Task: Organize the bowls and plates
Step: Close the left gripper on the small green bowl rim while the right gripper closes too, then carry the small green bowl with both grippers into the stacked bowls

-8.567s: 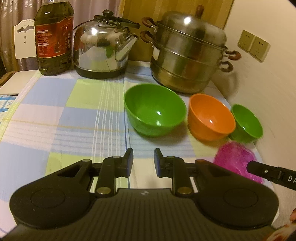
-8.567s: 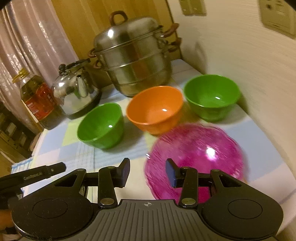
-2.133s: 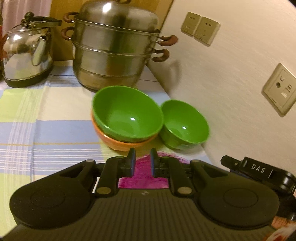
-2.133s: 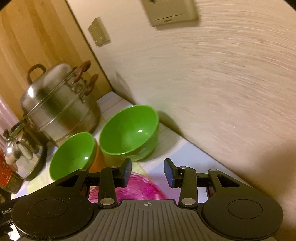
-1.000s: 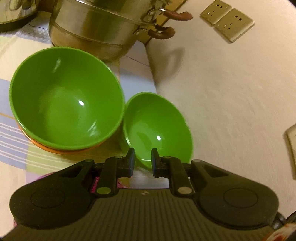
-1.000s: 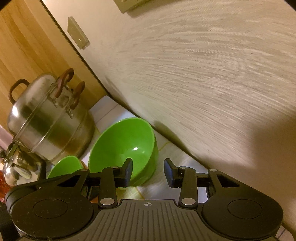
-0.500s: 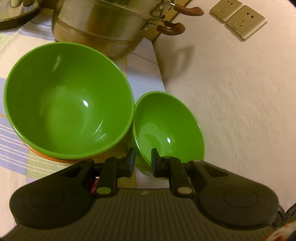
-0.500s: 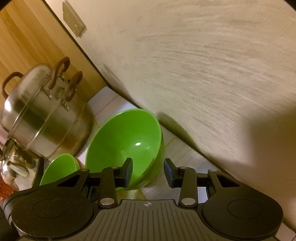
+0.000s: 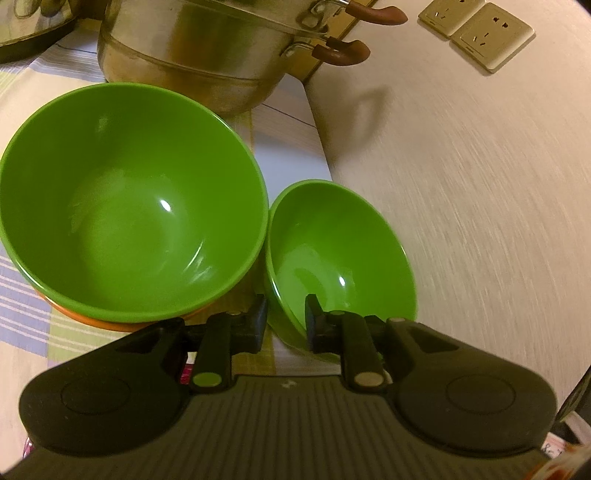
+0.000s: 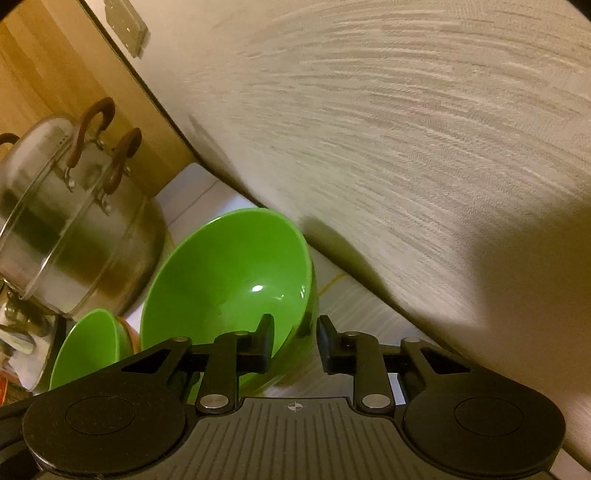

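Observation:
A small green bowl [image 9: 332,258] stands close to the wall, beside a large green bowl [image 9: 125,206] nested in an orange bowl [image 9: 92,320]. My left gripper [image 9: 285,317] straddles the small bowl's near rim, one finger outside and one inside; its jaws are opening and the pads are not pressing. In the right wrist view my right gripper [image 10: 295,336] straddles the wall-side rim of the small green bowl [image 10: 229,280]. Its jaws are closing around the rim, with a thin gap still visible. The large green bowl [image 10: 85,347] shows at lower left.
A steel steamer pot [image 9: 192,51] with brown handles stands just behind the bowls. A kettle [image 10: 18,332] shows past it. The wall [image 9: 480,184] with sockets [image 9: 476,33] runs close along the right. A sliver of pink plate [image 9: 183,374] lies under my left gripper on the checked tablecloth [image 9: 22,295].
My right gripper came down to the small green bowl and narrowed its jaws around the rim. The left gripper stayed at the opposite rim and its jaws widened slightly.

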Available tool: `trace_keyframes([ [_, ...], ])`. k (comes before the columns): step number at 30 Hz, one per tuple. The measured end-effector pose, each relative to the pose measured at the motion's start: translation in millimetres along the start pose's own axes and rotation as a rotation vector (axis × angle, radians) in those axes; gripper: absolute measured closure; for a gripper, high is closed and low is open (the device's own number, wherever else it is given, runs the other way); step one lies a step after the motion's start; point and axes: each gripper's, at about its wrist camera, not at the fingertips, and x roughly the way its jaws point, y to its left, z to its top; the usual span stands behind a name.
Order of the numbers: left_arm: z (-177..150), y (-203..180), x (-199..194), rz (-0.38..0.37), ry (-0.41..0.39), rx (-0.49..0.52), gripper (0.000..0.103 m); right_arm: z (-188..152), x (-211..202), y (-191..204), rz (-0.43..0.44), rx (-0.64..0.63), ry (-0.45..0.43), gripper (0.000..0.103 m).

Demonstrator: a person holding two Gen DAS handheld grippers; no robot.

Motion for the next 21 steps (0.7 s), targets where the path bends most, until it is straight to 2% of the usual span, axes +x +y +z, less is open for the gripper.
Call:
trace_keyframes([
  [10,1,-3,-2,-0.017,0.004,0.028,0.084,0,-3,5,-0.027,-0.03,-0.017,0.081],
  [21,6,-15,-34,-0.064,-0.02,0.056,0.084,1,-41,14,-0.023,-0.046,-0.094,0.082],
])
